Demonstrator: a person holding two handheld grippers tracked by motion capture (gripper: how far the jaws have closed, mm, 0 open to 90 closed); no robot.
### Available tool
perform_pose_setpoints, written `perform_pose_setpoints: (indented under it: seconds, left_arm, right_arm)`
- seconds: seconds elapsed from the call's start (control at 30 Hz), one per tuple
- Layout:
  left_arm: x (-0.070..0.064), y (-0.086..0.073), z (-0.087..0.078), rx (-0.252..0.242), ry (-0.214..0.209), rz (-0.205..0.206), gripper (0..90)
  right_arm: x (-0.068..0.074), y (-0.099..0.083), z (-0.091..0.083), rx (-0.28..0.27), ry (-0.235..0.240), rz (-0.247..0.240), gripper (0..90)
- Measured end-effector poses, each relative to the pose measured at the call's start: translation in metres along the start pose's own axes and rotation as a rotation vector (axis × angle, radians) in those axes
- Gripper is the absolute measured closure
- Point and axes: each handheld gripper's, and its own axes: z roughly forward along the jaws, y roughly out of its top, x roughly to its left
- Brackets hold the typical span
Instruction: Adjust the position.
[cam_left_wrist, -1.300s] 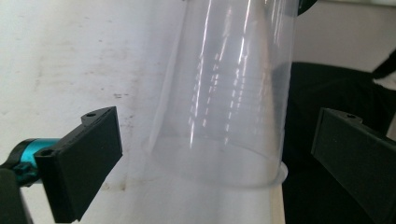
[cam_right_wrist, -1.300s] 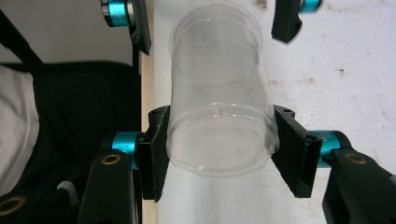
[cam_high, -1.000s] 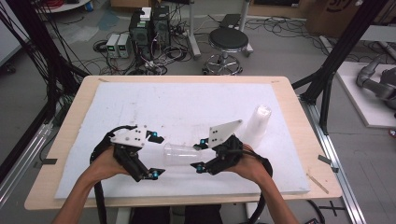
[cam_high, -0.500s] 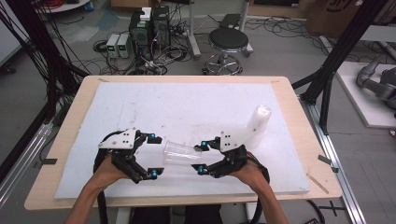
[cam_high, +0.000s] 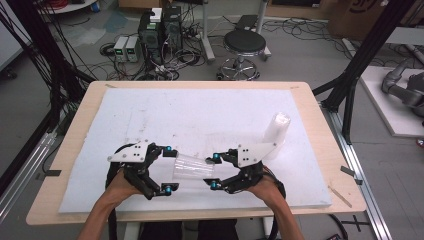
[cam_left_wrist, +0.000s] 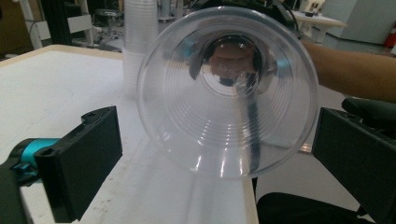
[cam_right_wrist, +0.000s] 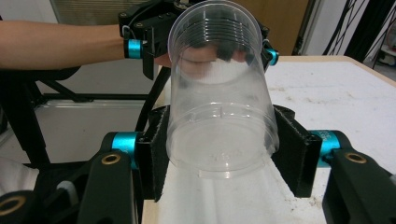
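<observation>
A clear plastic cup (cam_high: 192, 167) lies on its side above the table's white pad (cam_high: 200, 115), close to the near edge and about midway along it. It is see-through, with fine rings stepped down its inside wall and a flat round base. Its base end sits between the jaws of the right gripper (cam_high: 214, 171), whose black pads press against both sides of the cup (cam_right_wrist: 219, 116); that gripper is closed on it. Its wide mouth (cam_left_wrist: 229, 91) faces the left gripper (cam_high: 169, 168), whose jaws stand wide apart on either side of the rim and hold nothing.

Whether the cup's wall rests on the pad or hangs just above it is hard to tell. Through the cup everything looks bent and blurred.

Toward the far right of the pad stands a stack of clear cups (cam_high: 276, 131), its foot hidden behind the right gripper's grey plate.
</observation>
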Motion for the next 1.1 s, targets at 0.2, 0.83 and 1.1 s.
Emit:
perform_pose_setpoints:
  seconds: [0.2, 0.83, 1.1]
  left_arm:
    - [0.001, 0.001, 0.009, -0.023, -0.029, -0.007, 1.7]
    - [-0.001, 0.001, 0.019, -0.057, -0.075, 0.001, 11.0]
    - [0.000, 0.001, 0.020, -0.070, -0.079, -0.001, 14.9]
  right_arm:
    - [0.000, 0.000, 0.000, -0.008, 0.004, -0.005, 42.8]
    - [0.000, 0.000, -0.002, -0.028, 0.023, -0.005, 42.8]
    - [0.000, 0.000, -0.001, -0.044, 0.029, -0.012, 42.8]
